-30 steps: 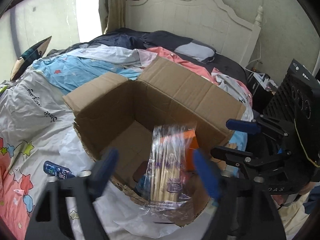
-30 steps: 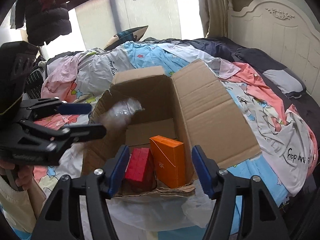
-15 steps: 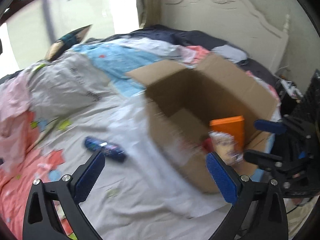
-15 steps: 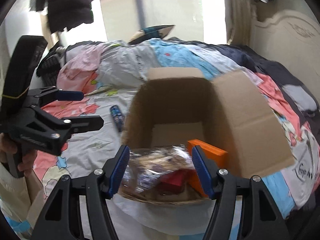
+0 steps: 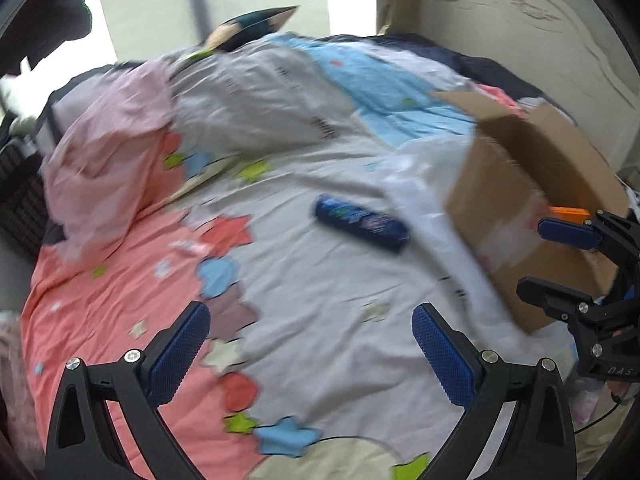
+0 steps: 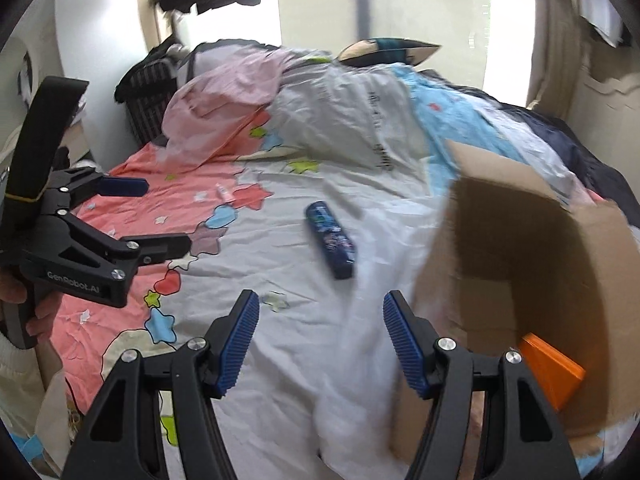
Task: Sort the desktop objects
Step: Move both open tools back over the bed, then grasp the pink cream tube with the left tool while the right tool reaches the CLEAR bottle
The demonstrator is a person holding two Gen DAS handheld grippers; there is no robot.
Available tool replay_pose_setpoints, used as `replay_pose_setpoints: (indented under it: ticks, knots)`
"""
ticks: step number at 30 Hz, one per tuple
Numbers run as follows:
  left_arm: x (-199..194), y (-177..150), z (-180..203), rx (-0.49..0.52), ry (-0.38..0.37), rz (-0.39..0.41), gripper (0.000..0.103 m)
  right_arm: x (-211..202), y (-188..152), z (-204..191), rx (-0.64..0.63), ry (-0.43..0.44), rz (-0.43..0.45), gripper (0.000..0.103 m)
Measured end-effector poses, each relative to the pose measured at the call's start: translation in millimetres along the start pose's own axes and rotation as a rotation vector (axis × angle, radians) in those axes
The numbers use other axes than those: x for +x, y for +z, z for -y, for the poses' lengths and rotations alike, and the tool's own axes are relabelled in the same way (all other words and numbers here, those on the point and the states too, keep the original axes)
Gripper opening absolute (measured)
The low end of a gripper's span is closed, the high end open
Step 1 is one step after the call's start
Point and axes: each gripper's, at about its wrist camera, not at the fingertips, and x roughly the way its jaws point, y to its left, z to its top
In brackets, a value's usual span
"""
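Both grippers hang empty over the bed. Left gripper point(image 5: 310, 344) has its jaws spread wide with nothing between them, only the patterned bedsheet point(image 5: 304, 280) below. Right gripper point(image 6: 320, 336) stands at a middling gap, also bare. Next thing to sort looks to be the dark blue tube point(image 5: 360, 224), lying flat on the grey part of the sheet, apart from both sets of pads and just short of the cardboard box point(image 6: 520, 248). A small pale tube point(image 6: 222, 193) lies further off on the pink patch, near the left gripper's blue pads as the right camera sees them. The box sits to the right, flaps open, with an orange box point(image 6: 554, 372) leaning inside; a white plastic bag point(image 6: 352, 360) spreads under and in front of it. Risks, as I judge them: the blue tube lies skewed to both grippers, so a grab without turning the wrist could catch it end-on and squirt it out of the pads. The bedding is soft and rumpled; pads pressed down may pinch sheet along with the tube and drag it. The slick bag by the box could snag a finger on the carry across. Both views are smeared, so fine alignment is uncertain.
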Motion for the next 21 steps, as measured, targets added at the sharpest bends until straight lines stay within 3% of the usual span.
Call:
replay_pose_setpoints:
  ticks: [7, 15, 21]
  knots:
    - [34, -7, -59, -0.110, 0.025, -0.072, 0.103, 55, 29, -20, -0.041, -0.063, -0.075, 0.061]
    - [68, -7, -93, -0.153, 0.005, -0.113, 0.103, 126, 47, -11, -0.010, -0.113, -0.170, 0.062]
    - [103, 7, -125, -0.265, -0.025, -0.143, 0.103, 164, 59, -3, 0.010, -0.122, -0.199, 0.062]
